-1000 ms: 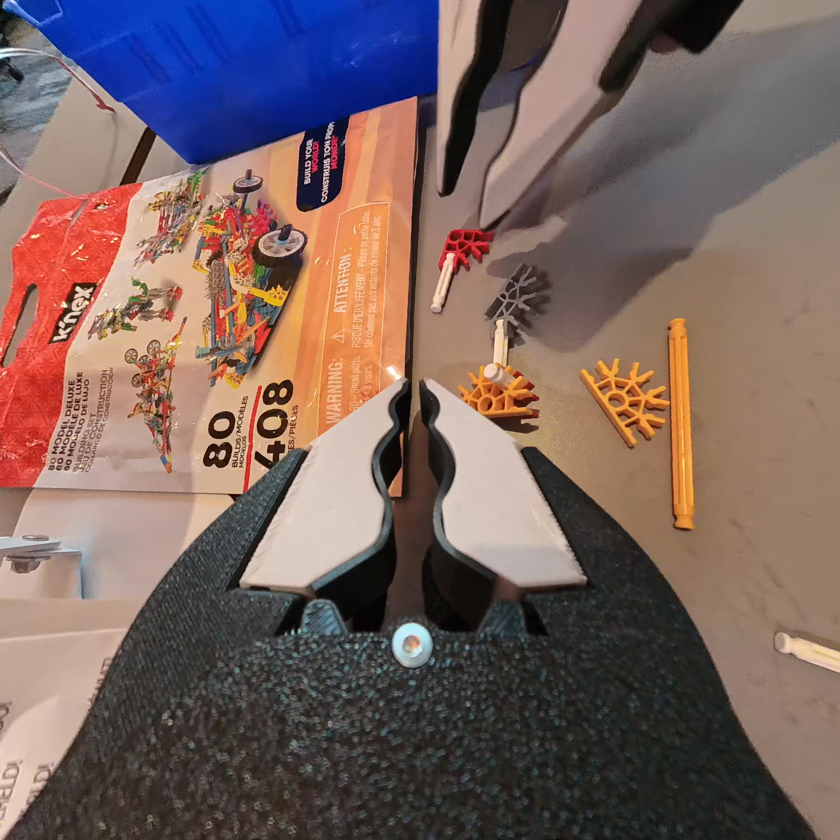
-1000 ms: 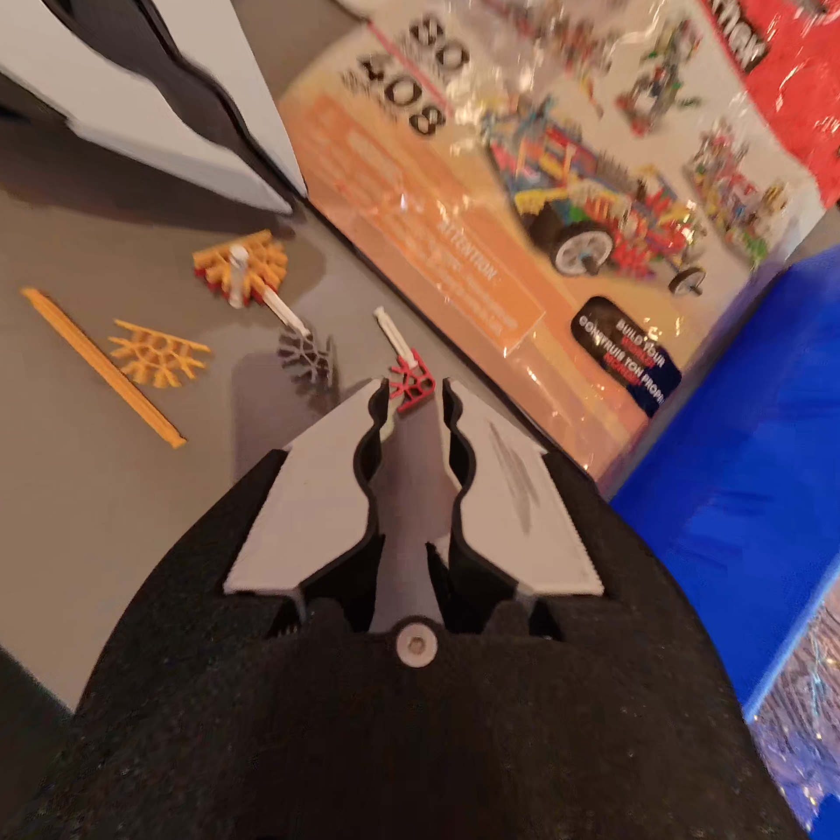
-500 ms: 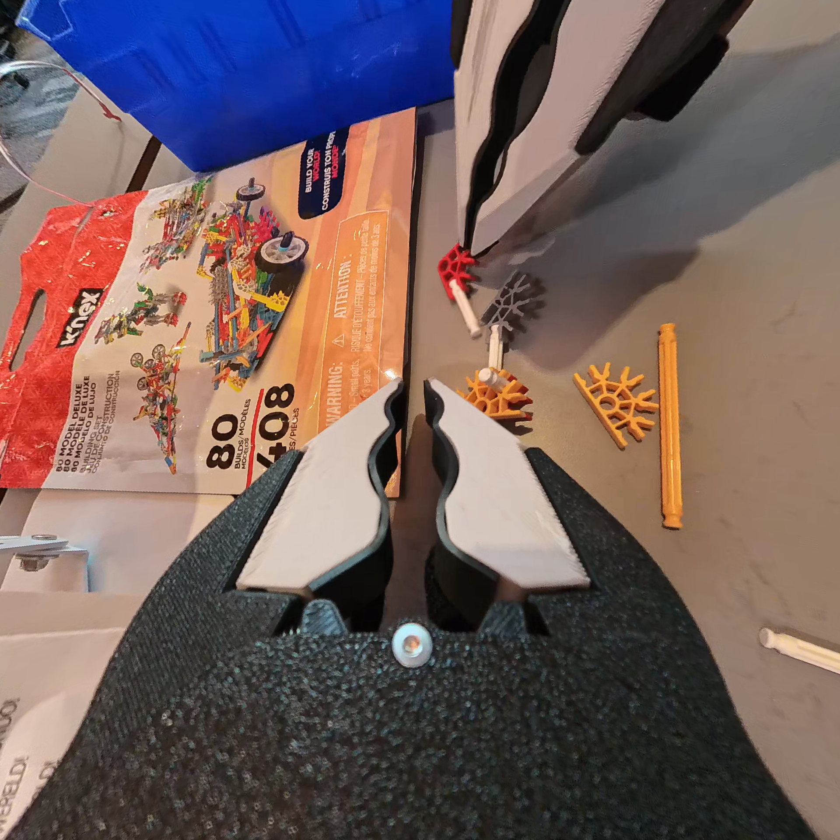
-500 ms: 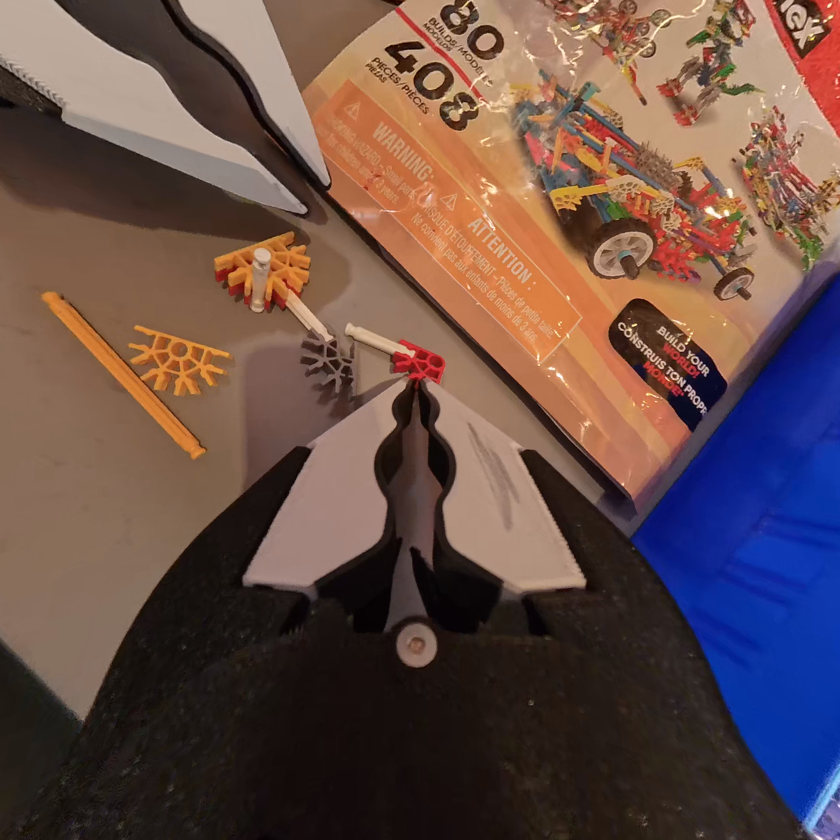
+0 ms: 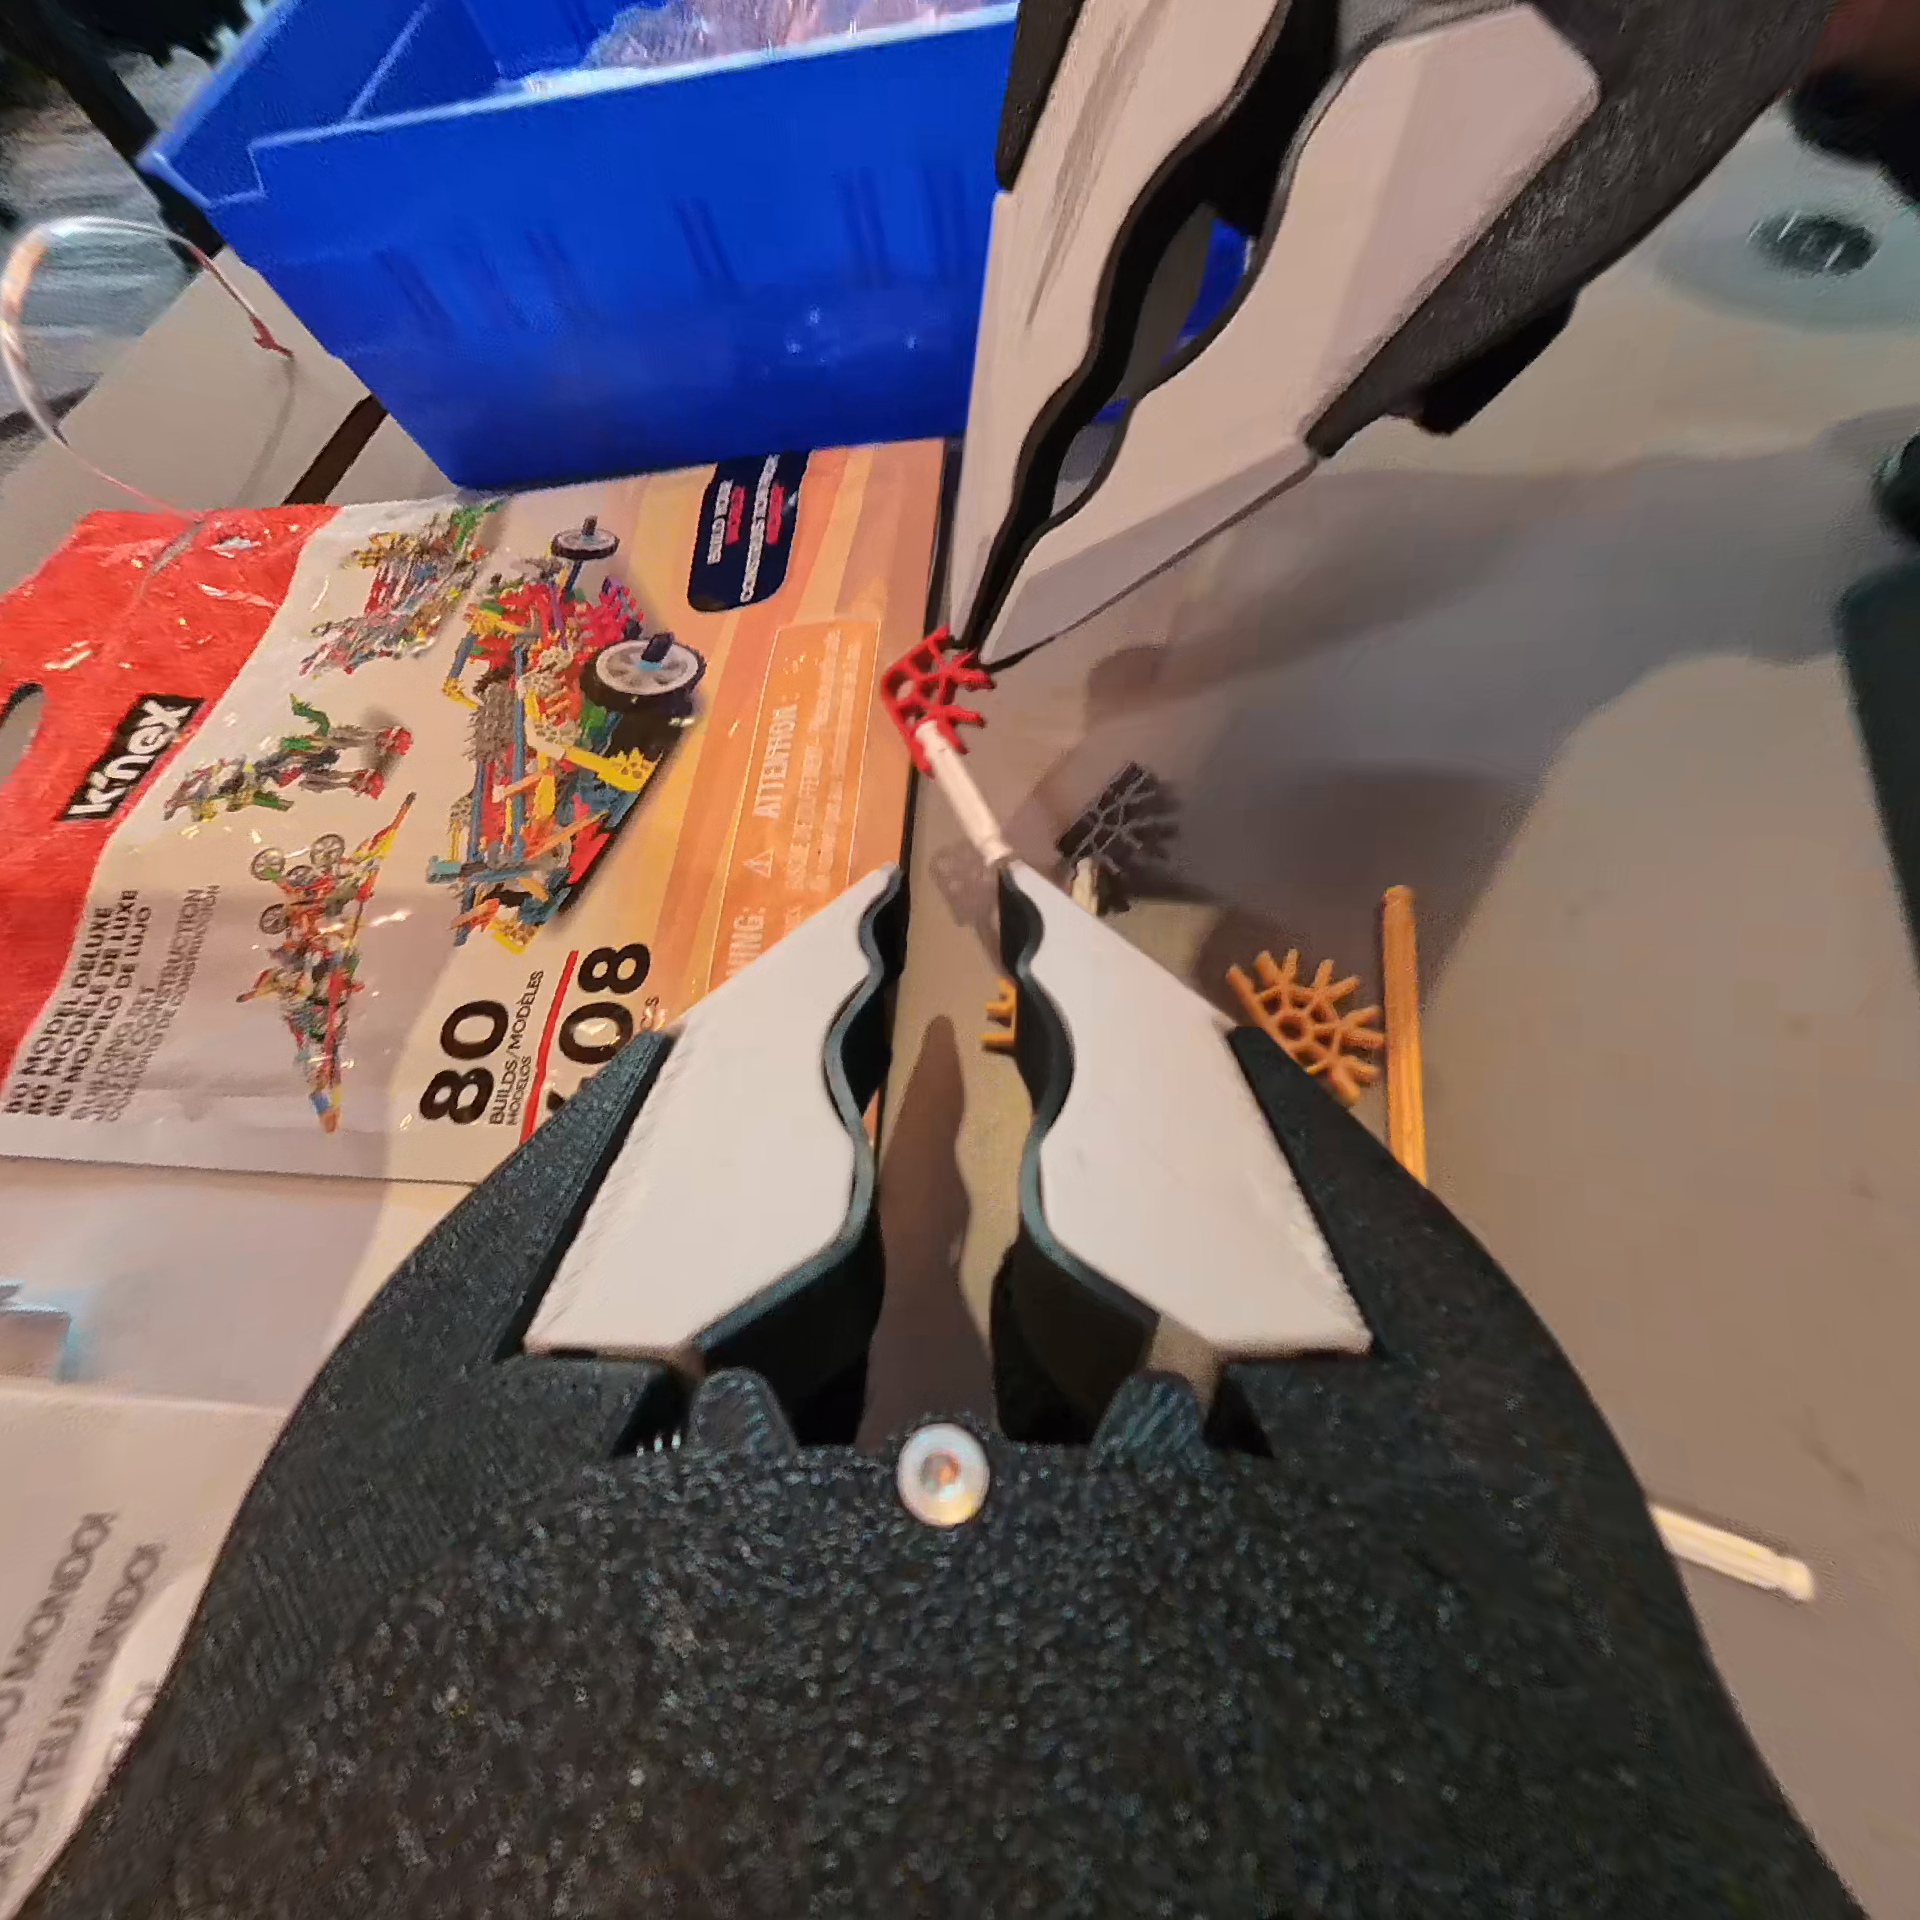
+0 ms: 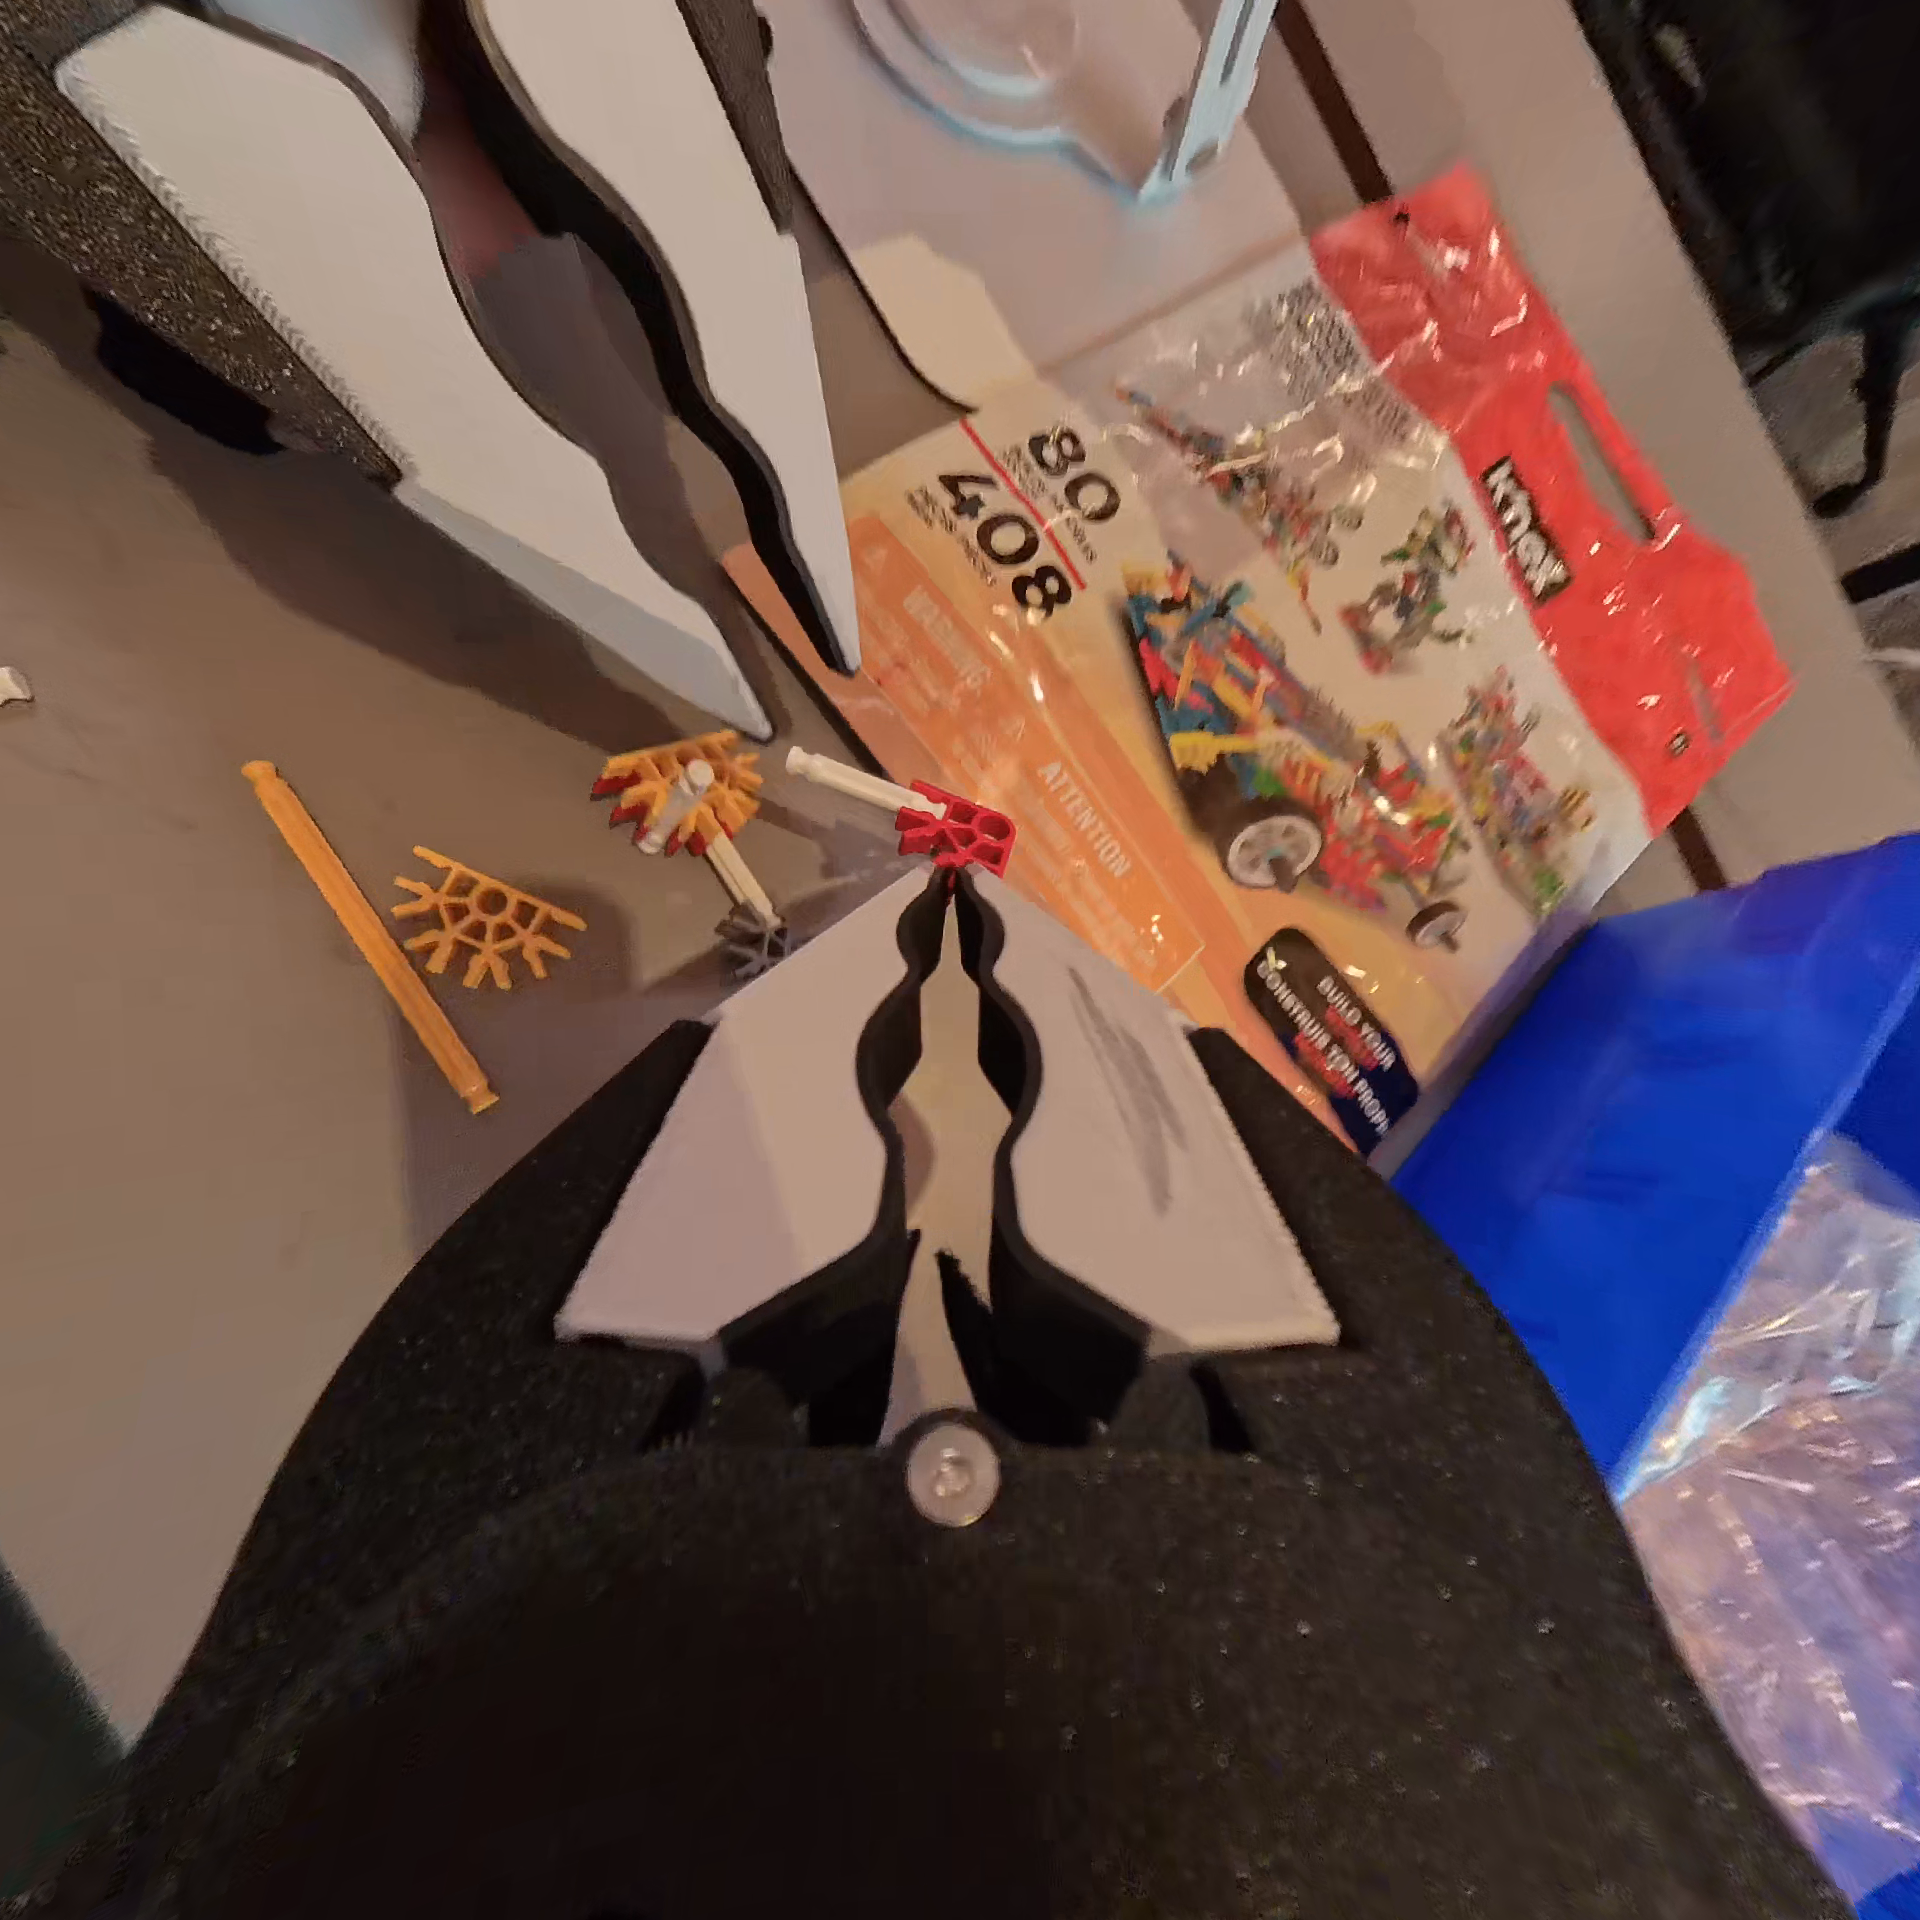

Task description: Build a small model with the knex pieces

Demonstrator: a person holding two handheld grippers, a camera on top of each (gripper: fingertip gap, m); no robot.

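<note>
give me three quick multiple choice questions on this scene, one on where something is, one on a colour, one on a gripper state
1. Where does the yellow rod lie?
A. inside the blue bin
B. on the grey table beside the flat yellow connector
C. on top of the printed bag

2. What colour is the connector pinched by the right gripper?
A. red
B. green
C. blue

3. How does the left gripper stand?
A. shut on the yellow rod
B. shut on the printed bag
C. open, holding nothing

Answers:
1 B, the rod rests on the table next to the yellow connector.
2 A, the red connector with a white rod plugged in sits at its closed fingertips.
3 C, a clear gap shows between its fingers.
</note>
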